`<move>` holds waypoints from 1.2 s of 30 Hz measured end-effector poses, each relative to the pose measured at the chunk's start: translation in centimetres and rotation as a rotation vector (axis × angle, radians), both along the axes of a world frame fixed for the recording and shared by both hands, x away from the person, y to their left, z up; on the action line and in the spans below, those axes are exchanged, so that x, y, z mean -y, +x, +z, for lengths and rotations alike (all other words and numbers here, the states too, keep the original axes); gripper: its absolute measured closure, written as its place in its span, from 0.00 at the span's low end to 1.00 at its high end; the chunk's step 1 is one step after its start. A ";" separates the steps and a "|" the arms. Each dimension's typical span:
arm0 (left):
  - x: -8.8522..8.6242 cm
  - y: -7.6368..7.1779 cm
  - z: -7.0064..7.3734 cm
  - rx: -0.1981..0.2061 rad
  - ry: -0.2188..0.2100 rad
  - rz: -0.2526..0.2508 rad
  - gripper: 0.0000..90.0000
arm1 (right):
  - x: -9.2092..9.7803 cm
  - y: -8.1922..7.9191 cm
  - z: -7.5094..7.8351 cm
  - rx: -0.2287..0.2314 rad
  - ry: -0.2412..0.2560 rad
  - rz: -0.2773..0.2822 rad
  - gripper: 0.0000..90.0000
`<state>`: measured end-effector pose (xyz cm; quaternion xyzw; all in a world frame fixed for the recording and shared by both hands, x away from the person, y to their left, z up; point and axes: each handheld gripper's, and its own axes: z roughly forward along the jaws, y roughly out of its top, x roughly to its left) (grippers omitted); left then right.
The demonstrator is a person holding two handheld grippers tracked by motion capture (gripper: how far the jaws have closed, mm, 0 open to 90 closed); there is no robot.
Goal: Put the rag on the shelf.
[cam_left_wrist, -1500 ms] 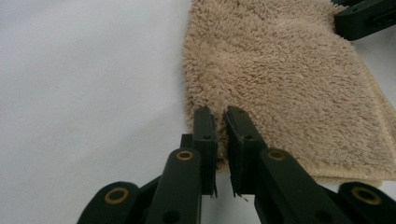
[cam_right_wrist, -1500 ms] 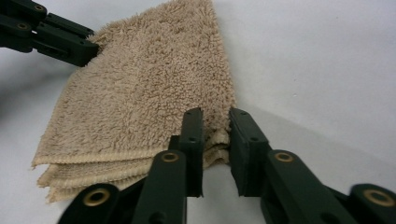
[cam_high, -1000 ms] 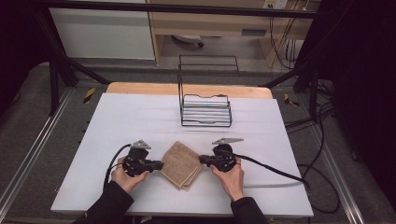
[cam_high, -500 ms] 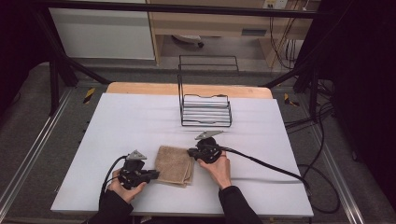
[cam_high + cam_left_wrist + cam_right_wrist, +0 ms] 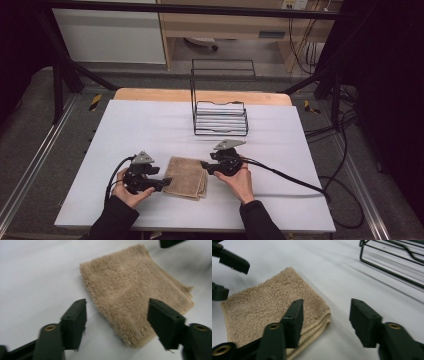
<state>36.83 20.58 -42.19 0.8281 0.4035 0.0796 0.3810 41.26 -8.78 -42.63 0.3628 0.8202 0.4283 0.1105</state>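
In the high view, a folded towel (image 5: pixel 186 177) lies flat on the white bench (image 5: pixel 150 125), near its front edge, between the two grippers. The left gripper (image 5: pixel 162 183) is at the towel's left edge and the right gripper (image 5: pixel 204 164) is at its upper right corner. A wire rack (image 5: pixel 220 117) stands well apart, toward the back of the bench, with nothing in it.

In the left gripper view, the fingers (image 5: pixel 75 322) are spread wide and grasp nothing. The near corner of the towel (image 5: pixel 135 297) lies on the bench between them.

In the right gripper view, the fingers (image 5: pixel 295 320) are also released. The left finger is over the towel (image 5: pixel 272 307), whose folded edge shows several layers, and the other finger is over bare bench. The rack (image 5: pixel 394 260) is in the upper right corner.

I judge that the folding is done, or almost done. If the towel should go to the rack, that step is not yet begun, since neither gripper grasps it.
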 end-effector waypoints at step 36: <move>2.4 7.2 -2.0 -0.061 0.023 0.041 0.88 | 5.5 -2.4 -1.3 -0.051 0.038 -0.078 0.08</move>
